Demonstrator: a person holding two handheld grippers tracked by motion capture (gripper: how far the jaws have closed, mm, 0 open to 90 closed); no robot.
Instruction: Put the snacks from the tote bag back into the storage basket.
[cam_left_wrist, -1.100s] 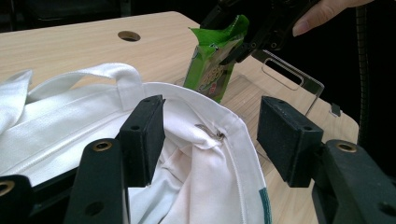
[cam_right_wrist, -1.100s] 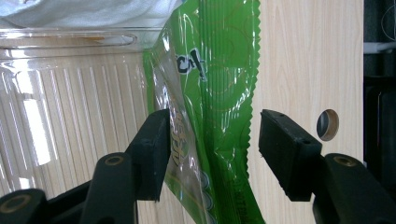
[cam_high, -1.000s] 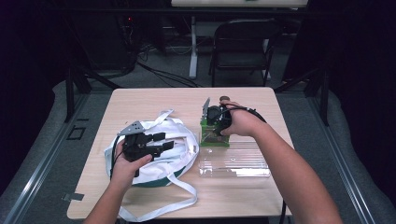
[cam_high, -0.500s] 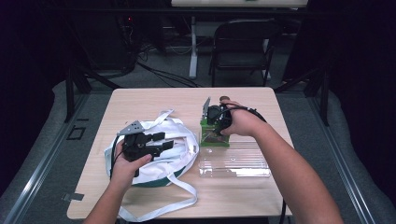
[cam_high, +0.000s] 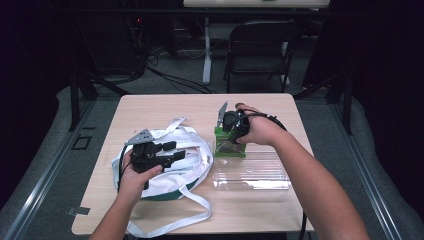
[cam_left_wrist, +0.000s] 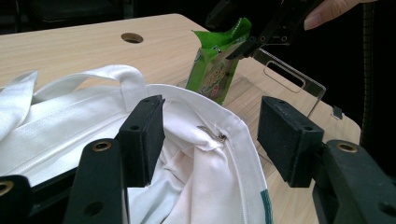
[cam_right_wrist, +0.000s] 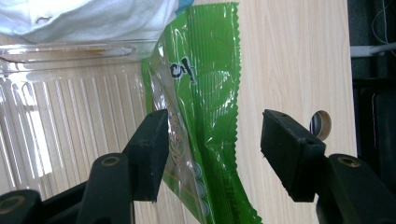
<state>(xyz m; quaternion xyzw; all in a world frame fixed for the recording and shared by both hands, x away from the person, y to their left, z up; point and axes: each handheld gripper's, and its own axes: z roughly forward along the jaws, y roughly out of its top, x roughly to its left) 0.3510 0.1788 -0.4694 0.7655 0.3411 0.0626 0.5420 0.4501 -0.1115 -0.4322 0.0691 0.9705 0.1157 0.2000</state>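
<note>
Snack packet (cam_high: 229, 142), green and crinkly, stood upright at the back edge of a clear plastic tray (cam_high: 251, 173) on the tabletop (cam_high: 165, 107); in the left gripper view it rose just past the rim of a white tote bag (cam_left_wrist: 201, 154). The right hand-held gripper (cam_high: 230, 121) hung over the packet's top with its jaws apart, one on each side of the foil and not yet pressing it, as the right gripper view showed. The tray itself looked bare apart from the packet at its end. The tote bag (cam_high: 170, 157) lay slumped left of the tray, touching it, mouth open, straps (cam_high: 172, 220) trailing toward the near edge. Nothing could be made out inside the bag beyond its own folded cloth. The left hand-held gripper (cam_high: 172, 150) sat over the bag's rim, jaws spread wide around the hem without closing on it. A folding chair (cam_high: 260, 55) stood behind the tabletop.
</note>
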